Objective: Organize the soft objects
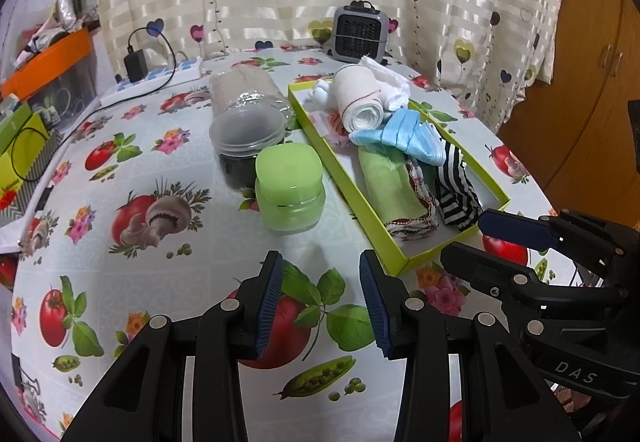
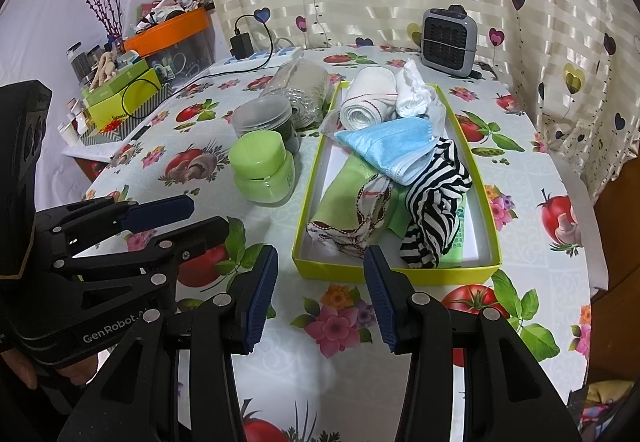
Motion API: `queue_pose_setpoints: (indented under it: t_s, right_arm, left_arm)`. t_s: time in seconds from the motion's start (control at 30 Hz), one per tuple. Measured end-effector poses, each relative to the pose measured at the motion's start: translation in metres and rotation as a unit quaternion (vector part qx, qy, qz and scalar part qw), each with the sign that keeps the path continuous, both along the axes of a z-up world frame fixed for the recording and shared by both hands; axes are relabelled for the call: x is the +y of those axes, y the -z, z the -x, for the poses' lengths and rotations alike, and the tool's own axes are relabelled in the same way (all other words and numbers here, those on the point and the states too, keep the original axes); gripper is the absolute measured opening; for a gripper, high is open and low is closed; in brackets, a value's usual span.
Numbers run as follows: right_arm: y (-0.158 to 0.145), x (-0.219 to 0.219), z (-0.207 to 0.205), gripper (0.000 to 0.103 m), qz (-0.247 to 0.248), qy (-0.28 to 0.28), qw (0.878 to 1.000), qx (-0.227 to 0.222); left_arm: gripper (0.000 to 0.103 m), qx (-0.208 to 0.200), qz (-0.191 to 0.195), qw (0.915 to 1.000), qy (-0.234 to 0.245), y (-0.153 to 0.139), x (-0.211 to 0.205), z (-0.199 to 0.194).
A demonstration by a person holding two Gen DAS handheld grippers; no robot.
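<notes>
Right wrist: striped cloth (image 2: 436,201) atop green tube, label unreadable; both hand-held grippers (image 2: 320,294) spread, empty.

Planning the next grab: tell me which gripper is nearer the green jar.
Left. The left gripper sits just before the green jar; the right gripper is beside the yellow-green box.

Black tongs (image 1: 322,302), ribbed blue pads (image 1: 270,306)

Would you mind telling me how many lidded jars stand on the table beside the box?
2: a green jar nearest the hand-held grippers, and a clear grey-lidded jar just behind it, touching. Others may be hidden.
</notes>
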State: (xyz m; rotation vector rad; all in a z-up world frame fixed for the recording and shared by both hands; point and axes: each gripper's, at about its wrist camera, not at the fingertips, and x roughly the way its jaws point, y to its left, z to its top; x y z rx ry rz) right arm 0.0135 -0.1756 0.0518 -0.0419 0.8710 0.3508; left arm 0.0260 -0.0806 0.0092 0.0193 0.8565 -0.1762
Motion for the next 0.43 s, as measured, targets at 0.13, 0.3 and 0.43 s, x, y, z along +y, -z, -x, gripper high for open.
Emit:
queue_pose_setpoints:
  t_s: [0.13, 0.3, 0.43]
  right_arm:
    - [0.0009, 0.0012, 0.0012, 0.046, 0.0, 0.0, 1.0, 0.0]
    - [0.0015, 0.0014, 0.0011, 0.046, 0.0, 0.0, 1.0, 0.0]
    - [0.0025, 0.0012, 0.0007, 0.046, -0.003, 0.002, 1.0, 0.001]
  left_arm:
    - [0.039, 0.0, -0.001, 1.0, 0.001, 0.0002, -0.0001, 0.0001]
    - [0.039, -0.007, 0.002, 1.0, 0.003, -0.0016, 0.0001, 0.001]
    - [0.039, -0.011, 0.0, 0.9999, 0.004, -0.004, -0.0019, 0.0015]
